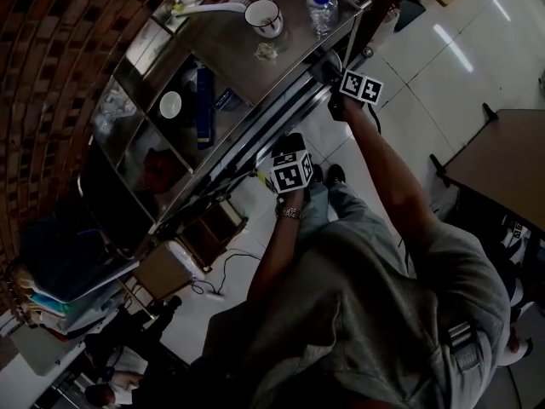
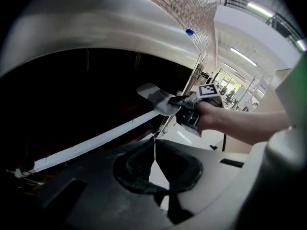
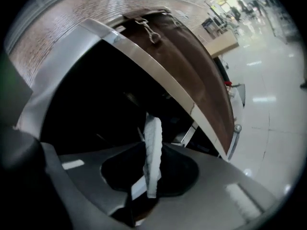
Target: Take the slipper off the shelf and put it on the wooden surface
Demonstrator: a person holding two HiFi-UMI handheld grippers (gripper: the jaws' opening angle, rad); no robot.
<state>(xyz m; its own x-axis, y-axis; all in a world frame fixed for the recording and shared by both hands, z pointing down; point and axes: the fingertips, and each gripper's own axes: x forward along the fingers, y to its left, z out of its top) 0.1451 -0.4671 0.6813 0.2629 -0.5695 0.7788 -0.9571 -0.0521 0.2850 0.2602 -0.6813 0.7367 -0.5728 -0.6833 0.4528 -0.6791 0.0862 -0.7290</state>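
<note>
A pale grey-white slipper stands edge-on between my right gripper's jaws, which are shut on it. From the left gripper view the same slipper sticks out of the right gripper just in front of the metal shelf's dark opening. In the head view the right gripper is at the shelf's front corner. My left gripper hangs lower, beside the shelf's front rail. Its jaws are shut with nothing between them.
On the shelf top stand a white mug, a water bottle and a small glass. A brown wooden panel runs along the shelf's edge. A brown table stands at the right over the white tiled floor.
</note>
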